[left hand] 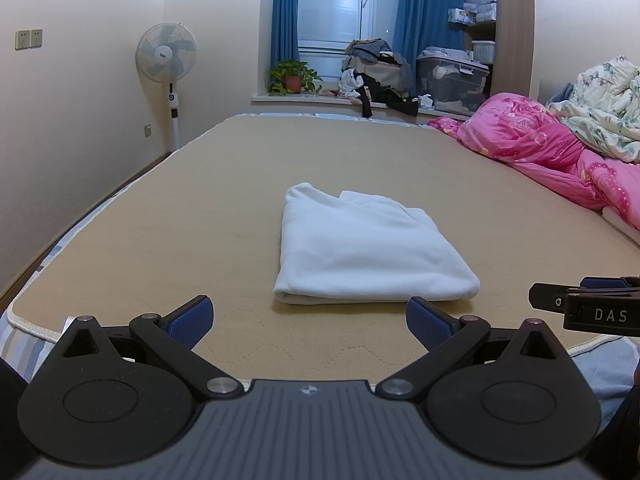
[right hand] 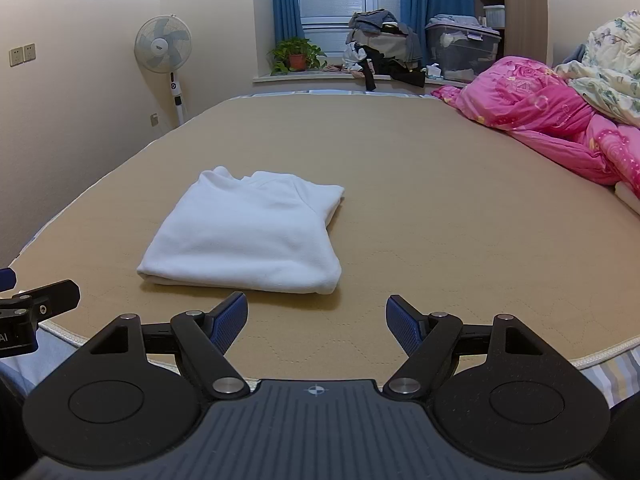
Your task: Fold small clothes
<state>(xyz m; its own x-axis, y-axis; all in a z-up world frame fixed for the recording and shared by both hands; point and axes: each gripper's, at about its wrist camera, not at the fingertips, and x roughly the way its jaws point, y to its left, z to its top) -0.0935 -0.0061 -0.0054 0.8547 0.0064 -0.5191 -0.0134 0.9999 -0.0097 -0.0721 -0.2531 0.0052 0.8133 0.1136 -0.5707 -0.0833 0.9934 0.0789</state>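
**White top folded, both grippers standing off**

Though the folding looks finished, neither tool has left the bed. A soft white fleece garment [left hand: 368, 248], squared into a thick rectangle, lies on the tan quilted mattress cover [left hand: 192, 200], close to its near edge — well apart from the crumpled pink floral quilt [left hand: 532, 140] off to its right. Just short of the garment's near fold, the left gripper [left hand: 310, 320] hangs with jaws spread wide, holding nothing. The right gripper [right hand: 316, 322] sits beside the garment's right corner, likewise released and empty — pulled clear, I'd guess, so the stack settles undisturbed.
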